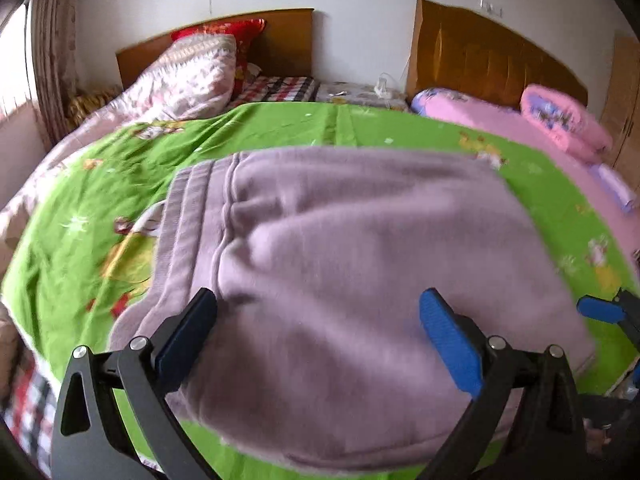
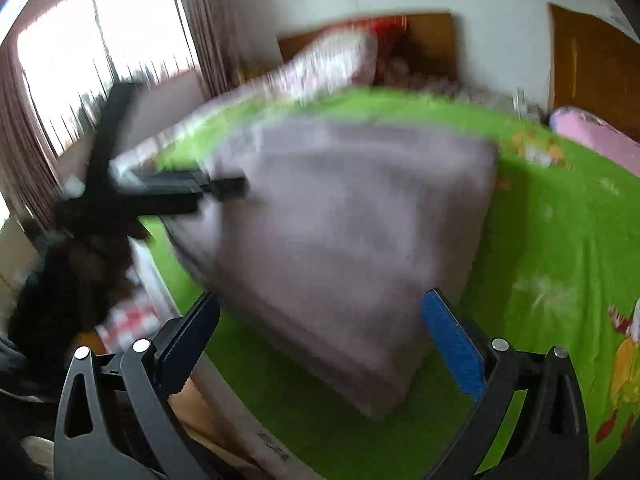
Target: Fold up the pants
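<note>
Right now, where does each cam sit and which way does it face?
Left wrist: on the left gripper, open over the folded pants, facing the headboards; right gripper at the right edge.
Right wrist: on the right gripper, open, blurred, facing window and pants; left gripper at left.
Shared: pants, green sheet.

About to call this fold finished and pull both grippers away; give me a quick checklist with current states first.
1. left gripper open, nothing pinched: ok, jaws spread above the pants.
2. right gripper open, free of cloth: ok, jaws wide apart, though its view is blurred.
3. Pants folded into a compact stack: ok, layered edges show at the waistband.
4. Stack fully on the green sheet: ok, green shows on all sides.
5. Fold edges aligned: cannot tell, blur hides the near corner.
6. White drawstring tucked in: not ok, something white pokes out beside the waistband.
</note>
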The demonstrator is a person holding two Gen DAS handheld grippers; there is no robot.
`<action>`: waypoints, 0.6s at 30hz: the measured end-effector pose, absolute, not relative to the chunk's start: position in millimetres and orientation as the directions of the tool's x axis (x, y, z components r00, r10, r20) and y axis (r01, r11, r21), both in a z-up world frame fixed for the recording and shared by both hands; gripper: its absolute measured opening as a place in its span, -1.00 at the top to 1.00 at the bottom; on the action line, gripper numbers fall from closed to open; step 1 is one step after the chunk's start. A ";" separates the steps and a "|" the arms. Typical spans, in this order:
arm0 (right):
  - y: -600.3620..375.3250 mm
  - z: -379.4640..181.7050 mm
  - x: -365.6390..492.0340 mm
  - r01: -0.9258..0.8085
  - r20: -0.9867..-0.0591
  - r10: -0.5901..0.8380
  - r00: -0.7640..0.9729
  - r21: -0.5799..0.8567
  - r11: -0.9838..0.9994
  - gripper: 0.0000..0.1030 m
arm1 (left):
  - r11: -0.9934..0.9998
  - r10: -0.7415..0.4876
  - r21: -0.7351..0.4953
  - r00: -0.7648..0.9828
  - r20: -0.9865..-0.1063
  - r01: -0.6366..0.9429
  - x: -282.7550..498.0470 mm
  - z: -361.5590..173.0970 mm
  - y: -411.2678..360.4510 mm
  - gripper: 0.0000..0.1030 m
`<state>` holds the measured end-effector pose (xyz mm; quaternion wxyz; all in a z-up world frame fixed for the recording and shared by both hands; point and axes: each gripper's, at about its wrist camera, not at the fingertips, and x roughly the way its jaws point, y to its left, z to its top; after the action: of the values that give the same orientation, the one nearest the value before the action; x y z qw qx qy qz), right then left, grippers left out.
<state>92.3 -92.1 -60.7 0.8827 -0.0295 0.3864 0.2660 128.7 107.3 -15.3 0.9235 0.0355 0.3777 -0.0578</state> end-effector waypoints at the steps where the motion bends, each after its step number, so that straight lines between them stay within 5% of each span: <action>1: -89.1 -68.7 93.1 -0.467 -0.725 0.385 0.571 0.098 0.879 -0.92 | 0.989 -0.063 0.055 0.717 -0.695 0.140 124.8 -16.6 103.5 -0.96; 14: -128.6 -32.4 27.5 -0.283 -0.595 0.282 0.752 0.095 0.954 -0.91 | 0.998 -0.019 0.034 0.786 -0.618 0.051 67.5 9.3 107.4 -0.96; 18: -136.5 -36.9 19.0 -0.262 -0.585 0.274 0.763 0.106 0.959 -0.91 | 0.998 -0.022 -0.068 0.847 -0.531 -0.017 43.3 16.4 105.8 -0.96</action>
<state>19.0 -136.5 -36.9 0.9389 0.0089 0.3131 0.1427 43.3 105.8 16.4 0.9603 -0.0352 0.2767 -0.0013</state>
